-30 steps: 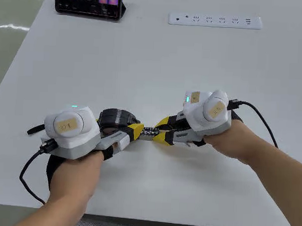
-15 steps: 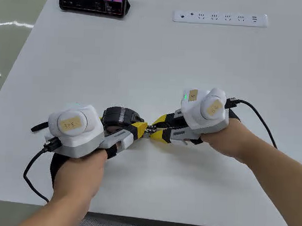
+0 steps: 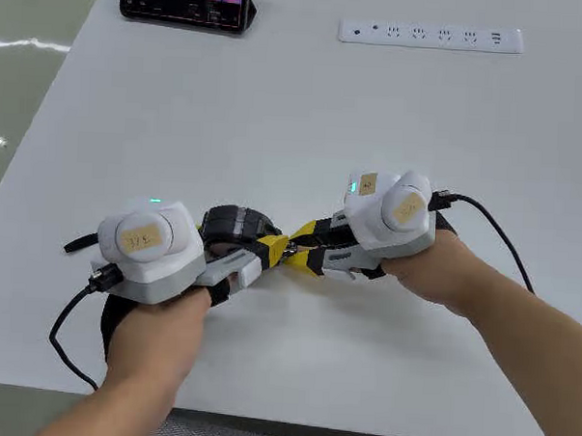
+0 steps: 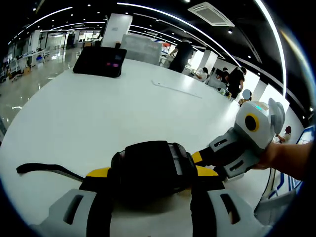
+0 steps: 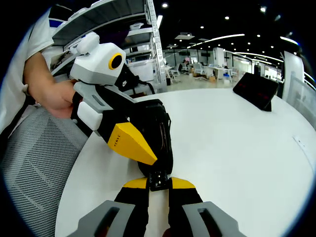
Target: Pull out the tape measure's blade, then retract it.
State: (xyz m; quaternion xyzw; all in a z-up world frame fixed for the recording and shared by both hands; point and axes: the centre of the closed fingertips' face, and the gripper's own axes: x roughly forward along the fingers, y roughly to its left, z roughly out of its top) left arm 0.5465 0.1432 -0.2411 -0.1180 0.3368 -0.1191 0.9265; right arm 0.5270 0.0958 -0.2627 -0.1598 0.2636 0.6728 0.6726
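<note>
A black tape measure (image 3: 233,222) rests on the white table (image 3: 276,121), and my left gripper (image 3: 248,237) is shut around its case (image 4: 150,167). My right gripper (image 3: 295,247) meets it from the right, shut on the blade's end hook (image 5: 158,178). Almost no blade shows between the case (image 5: 157,129) and the right gripper (image 5: 159,183). The left gripper's yellow fingertip (image 5: 129,142) lies along the case. In the left gripper view, the right gripper (image 4: 247,140) sits just right of the case, and the left gripper (image 4: 152,174) clamps it from both sides.
A dark tablet (image 3: 185,1) stands at the table's far edge and a white power strip (image 3: 429,35) lies at the far right. The tape's black strap (image 4: 44,169) trails left. Cables (image 3: 498,232) run off both grippers. A mesh chair (image 5: 34,163) sits by the near edge.
The right gripper has moved left toward the case while holding the hook. The exposed stretch of blade has shrunk to almost nothing. The left gripper has stayed on the case.
</note>
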